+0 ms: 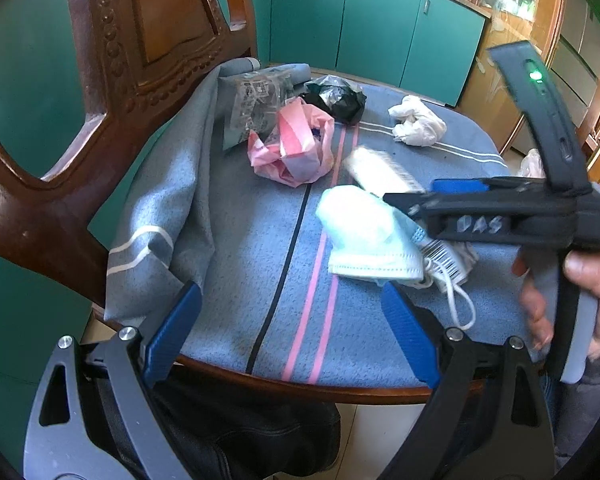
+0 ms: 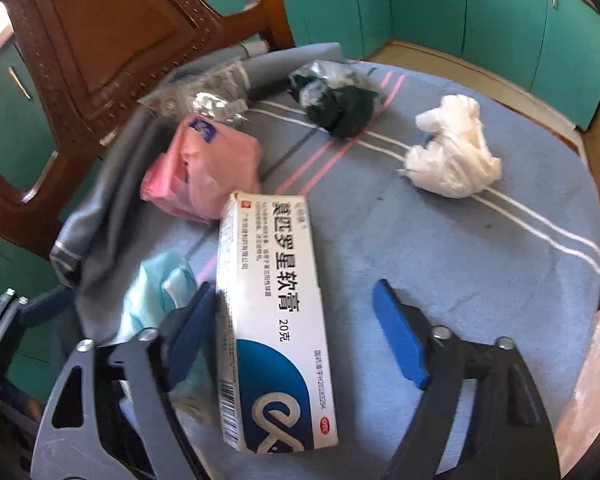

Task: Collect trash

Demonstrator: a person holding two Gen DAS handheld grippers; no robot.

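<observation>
Trash lies on a chair seat covered by a blue striped cloth [image 1: 240, 272]. A white ointment box [image 2: 268, 320] lies between the open jaws of my right gripper [image 2: 296, 312], its left side against the left finger. A light blue face mask [image 1: 364, 236] sits beside it, under the right gripper as the left wrist view shows. Further back are a pink plastic bag [image 1: 292, 144], a black bag [image 1: 336, 98], a white crumpled bag [image 1: 418, 122] and a clear printed wrapper [image 1: 256, 104]. My left gripper [image 1: 292, 328] is open and empty above the seat's front edge.
A carved wooden chair back [image 1: 112, 64] rises at the left. Teal cabinets [image 1: 376, 28] stand behind. A dark bag [image 1: 240, 432] hangs below the seat front. A pale plastic bag [image 2: 596, 380] shows at the right edge of the right wrist view.
</observation>
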